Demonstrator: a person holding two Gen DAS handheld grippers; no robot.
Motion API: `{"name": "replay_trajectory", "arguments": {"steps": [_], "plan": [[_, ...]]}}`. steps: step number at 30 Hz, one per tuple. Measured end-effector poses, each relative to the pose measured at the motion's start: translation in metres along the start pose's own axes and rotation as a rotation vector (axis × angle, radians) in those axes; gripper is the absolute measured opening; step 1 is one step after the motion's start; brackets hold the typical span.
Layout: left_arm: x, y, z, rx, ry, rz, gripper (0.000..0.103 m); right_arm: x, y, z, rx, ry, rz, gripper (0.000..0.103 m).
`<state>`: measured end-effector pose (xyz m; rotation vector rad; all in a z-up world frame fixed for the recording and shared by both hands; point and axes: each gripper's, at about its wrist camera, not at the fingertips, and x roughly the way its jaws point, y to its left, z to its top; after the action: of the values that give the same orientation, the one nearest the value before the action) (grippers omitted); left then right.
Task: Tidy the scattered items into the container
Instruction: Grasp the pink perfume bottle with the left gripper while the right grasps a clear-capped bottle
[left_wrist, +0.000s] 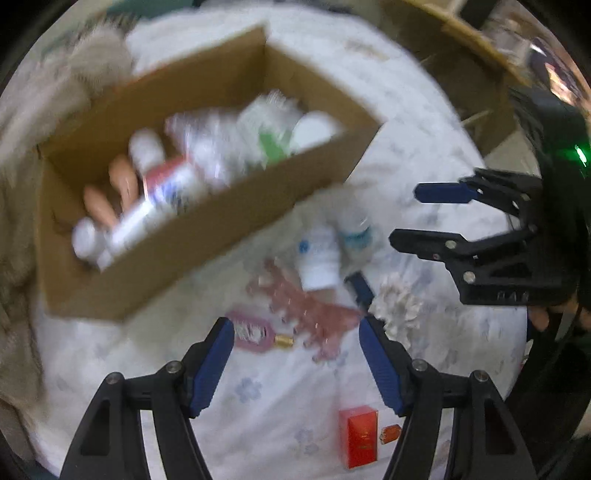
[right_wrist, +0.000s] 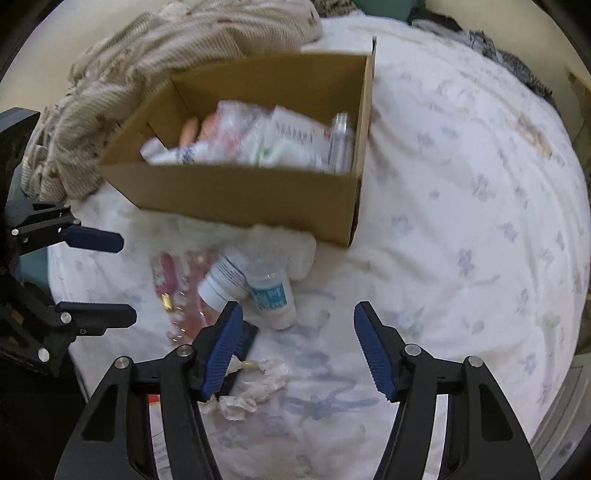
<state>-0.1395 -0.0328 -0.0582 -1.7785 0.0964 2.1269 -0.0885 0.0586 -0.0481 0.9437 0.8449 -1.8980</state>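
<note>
two claws hover over a bed (right_wrist: 461, 206) with a pale flowered sheet, both spread wide and gripping nothing. at far left a knitted blanket (right_wrist: 122, 74) is heaped against the cardboard box (right_wrist: 236, 195), which already holds blurred tubes and packets. next comes the left claw (left_wrist: 295, 365), above a pink tag (left_wrist: 251, 332) and a pink clip (left_wrist: 299, 299). in front of the box two white bottles (right_wrist: 255, 288) lie touching each other. a crumpled tissue (right_wrist: 255, 384) lies just beside the right claw (right_wrist: 297, 350). a red box (left_wrist: 360, 435) lies near the bed's edge.
</note>
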Motion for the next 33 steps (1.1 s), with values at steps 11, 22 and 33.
{"name": "replay_trajectory", "arguments": {"steps": [11, 22, 33], "plan": [[0.04, 0.053, -0.001, -0.288, 0.153, -0.053, 0.062, 0.031, 0.002, 0.003, 0.006, -0.001, 0.008, 0.051], [0.047, 0.06, -0.001, -0.3, 0.172, -0.016, 0.045, 0.031, -0.012, 0.004, 0.065, -0.02, 0.043, 0.032], [-0.033, 0.045, -0.002, -0.22, -0.089, -0.153, 0.045, -0.033, -0.024, 0.008, 0.115, -0.122, 0.06, 0.032]]}}
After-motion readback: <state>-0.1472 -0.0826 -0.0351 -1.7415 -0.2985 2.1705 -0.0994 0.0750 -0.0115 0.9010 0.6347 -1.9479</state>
